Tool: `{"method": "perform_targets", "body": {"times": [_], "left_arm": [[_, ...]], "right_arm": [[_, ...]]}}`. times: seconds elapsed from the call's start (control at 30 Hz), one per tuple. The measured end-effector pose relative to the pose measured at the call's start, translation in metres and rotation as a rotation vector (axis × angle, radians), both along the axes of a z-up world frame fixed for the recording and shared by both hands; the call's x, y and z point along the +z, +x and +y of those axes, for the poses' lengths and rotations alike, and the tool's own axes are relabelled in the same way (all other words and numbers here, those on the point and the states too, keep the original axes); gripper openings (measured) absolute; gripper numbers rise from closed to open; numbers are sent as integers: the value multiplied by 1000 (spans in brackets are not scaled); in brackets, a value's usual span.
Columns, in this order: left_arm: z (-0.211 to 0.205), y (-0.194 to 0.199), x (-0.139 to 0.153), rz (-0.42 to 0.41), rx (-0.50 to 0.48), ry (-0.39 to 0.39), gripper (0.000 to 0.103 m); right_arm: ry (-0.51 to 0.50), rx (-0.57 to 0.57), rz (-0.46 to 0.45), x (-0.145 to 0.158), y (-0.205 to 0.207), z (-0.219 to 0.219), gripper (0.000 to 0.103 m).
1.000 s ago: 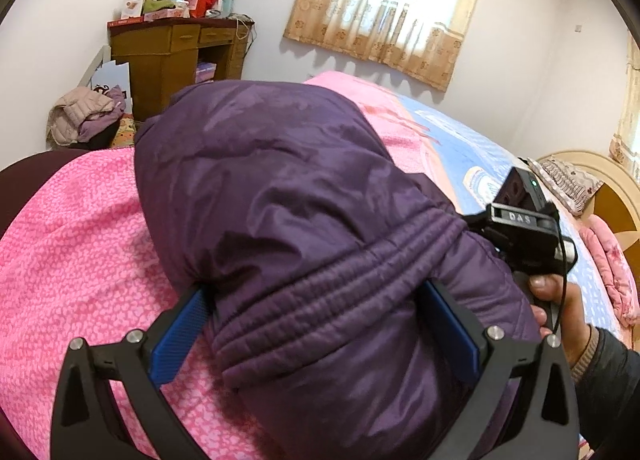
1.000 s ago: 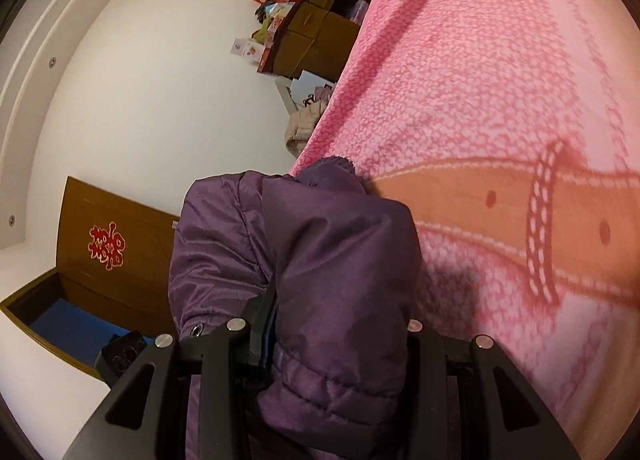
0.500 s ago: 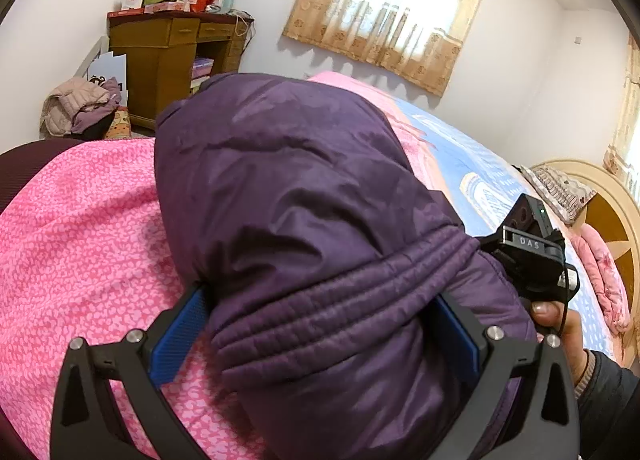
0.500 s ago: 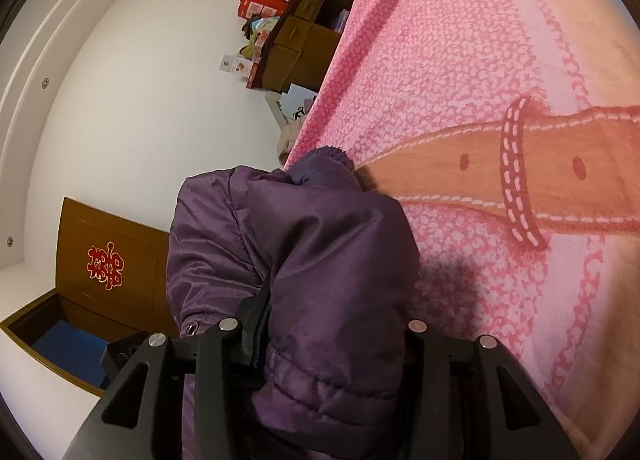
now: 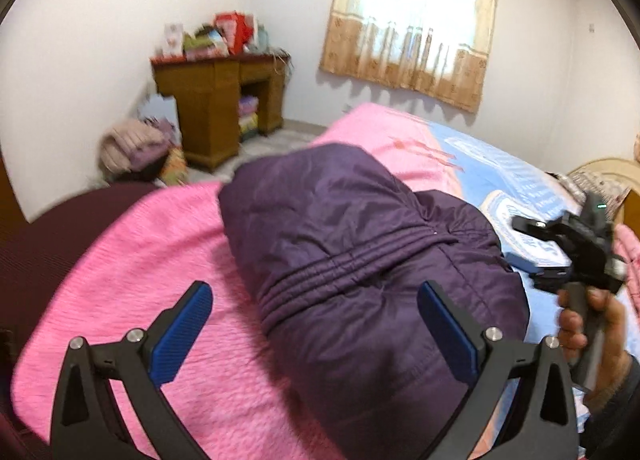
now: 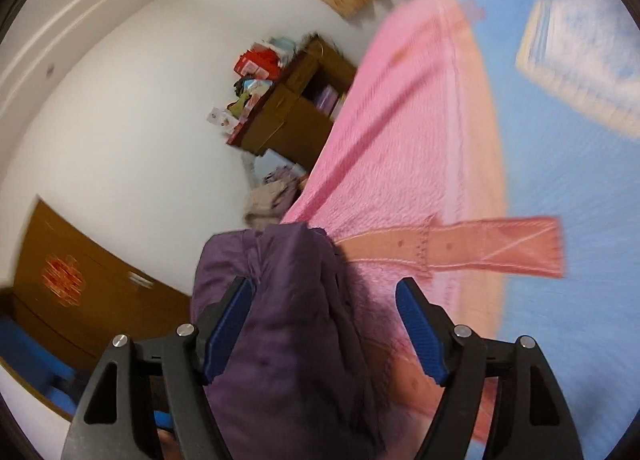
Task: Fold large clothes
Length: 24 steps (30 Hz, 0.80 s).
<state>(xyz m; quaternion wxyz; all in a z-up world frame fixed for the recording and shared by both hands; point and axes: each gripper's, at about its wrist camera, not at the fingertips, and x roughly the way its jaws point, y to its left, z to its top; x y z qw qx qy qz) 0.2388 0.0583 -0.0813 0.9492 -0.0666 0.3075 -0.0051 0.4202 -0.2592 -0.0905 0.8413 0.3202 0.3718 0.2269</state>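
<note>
Left wrist view: the purple padded jacket (image 5: pixel 360 252) lies folded into a rounded bundle on the pink bedspread (image 5: pixel 132 268), its long axis running from the near right corner away toward the upper left. Its shell is smooth, slightly shiny nylon, with a band of gathered stitched ridges crossing the middle. The bedspread is a nubbly woven pink, giving way to a blue printed panel farther off. The left gripper (image 5: pixel 316 320) has its jaws spread wide, the blue ribbed pads clear of the cloth; half a second ago they pressed the bundle on both sides. At the right a hand (image 5: pixel 592 324) holds the right gripper (image 5: pixel 560 240) beside the jacket. A brown wooden desk (image 5: pixel 220 100) stands by the far wall.

Right wrist view, blurred: the jacket (image 6: pixel 288 320) sits between the right gripper (image 6: pixel 324 324) jaws, running away from the camera toward the bed's edge. The jaws have just been opening; the right pad stands clear of the fabric, the left one just beside it. Earlier they clamped the bundle tightly.
</note>
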Motion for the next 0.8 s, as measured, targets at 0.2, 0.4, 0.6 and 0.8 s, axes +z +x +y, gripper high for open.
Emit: {"method": "perform_targets", "body": {"times": [0.2,0.4,0.6,0.8], "left_arm": [[-8,-30,23,-74,20,69,103],[-19,-40,45,-128,-10,72,103],[-22,-46,52,-164,-4,87,103],[-23,-45,50,-167,-4,98,103]], "right_arm": [[-258,-24,-211,51,-87,27,76],[-369,7,-330,79,-135,51,77],[-495,16,-441,99,-160,73,78],[-530,42,-480,101,-168,87,78]]}}
